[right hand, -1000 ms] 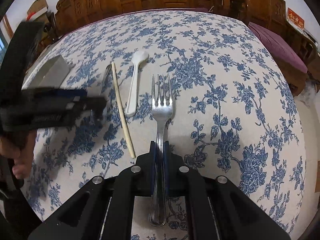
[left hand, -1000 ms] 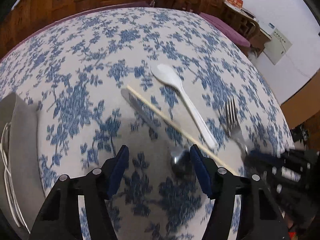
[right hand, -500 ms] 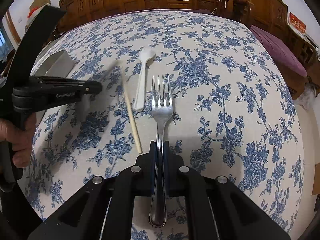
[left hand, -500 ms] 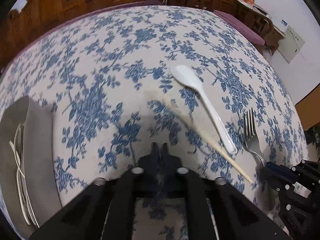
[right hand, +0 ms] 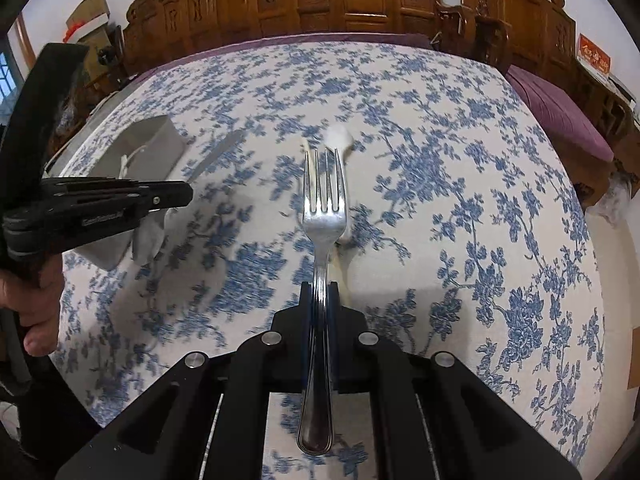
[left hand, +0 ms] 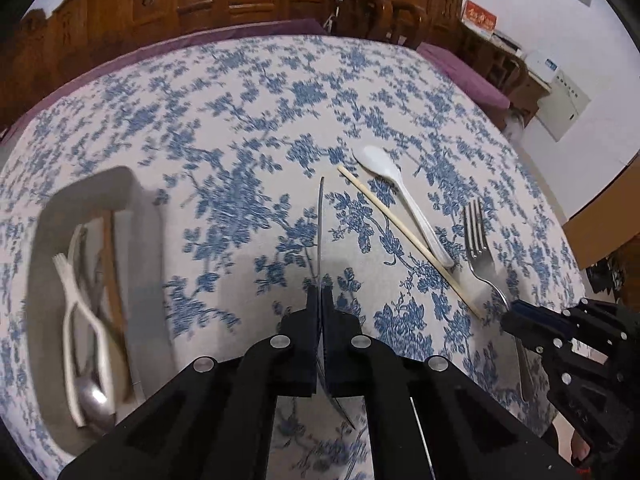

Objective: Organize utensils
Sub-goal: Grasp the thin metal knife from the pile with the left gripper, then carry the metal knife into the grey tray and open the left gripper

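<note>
Two rigid, smooth metal pieces are pinched mid-handle: left tongs (left hand: 320, 292) grip the thin knife (left hand: 320, 232) edge-up at frame centre, right tongs (right hand: 319, 292) clamp the fork (right hand: 323, 216) above the counter (right hand: 480, 168); both probably slip-prone.

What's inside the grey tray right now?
In the grey tray: a white plastic fork, a metal spoon and a brown wooden piece. They overlap and blur, so anything beneath is hidden.

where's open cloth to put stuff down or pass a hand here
Free: the wide cloth between the grey tray and the chopstick, and the far half of the table. Crowded: chopstick, white spoon and inside the tray.
</note>
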Demonstrator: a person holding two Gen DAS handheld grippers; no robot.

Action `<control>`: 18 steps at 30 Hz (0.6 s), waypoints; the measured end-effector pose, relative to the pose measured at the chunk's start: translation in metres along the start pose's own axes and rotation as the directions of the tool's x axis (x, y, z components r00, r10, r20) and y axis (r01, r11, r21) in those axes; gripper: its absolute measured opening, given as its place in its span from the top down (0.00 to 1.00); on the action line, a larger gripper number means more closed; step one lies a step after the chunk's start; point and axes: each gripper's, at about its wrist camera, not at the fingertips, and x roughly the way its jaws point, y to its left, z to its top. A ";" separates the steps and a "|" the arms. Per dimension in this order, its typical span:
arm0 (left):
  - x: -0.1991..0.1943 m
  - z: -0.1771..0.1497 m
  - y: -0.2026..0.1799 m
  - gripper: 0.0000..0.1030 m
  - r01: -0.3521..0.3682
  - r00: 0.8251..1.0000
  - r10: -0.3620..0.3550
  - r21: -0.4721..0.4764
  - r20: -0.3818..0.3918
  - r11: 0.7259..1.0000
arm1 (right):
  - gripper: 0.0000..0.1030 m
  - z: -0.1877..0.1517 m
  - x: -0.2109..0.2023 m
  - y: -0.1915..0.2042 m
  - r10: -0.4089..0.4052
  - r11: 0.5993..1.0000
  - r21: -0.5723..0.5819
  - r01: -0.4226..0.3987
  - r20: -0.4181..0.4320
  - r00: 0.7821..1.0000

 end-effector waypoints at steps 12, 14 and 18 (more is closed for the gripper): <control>-0.071 -0.009 0.038 0.99 -0.033 0.996 0.033 0.000 0.086 0.999 | 0.91 0.029 -0.019 0.047 0.056 0.998 -0.042 -0.054 0.064 0.996; -0.080 -0.011 0.049 0.99 -0.042 0.995 0.042 -0.007 0.096 0.999 | 0.91 0.035 -0.020 0.055 0.067 0.997 -0.051 -0.063 0.071 0.995; -0.087 -0.014 0.069 0.99 -0.068 0.992 0.069 -0.015 0.105 0.998 | 0.91 0.046 -0.020 0.076 0.089 0.994 -0.076 -0.083 0.080 0.993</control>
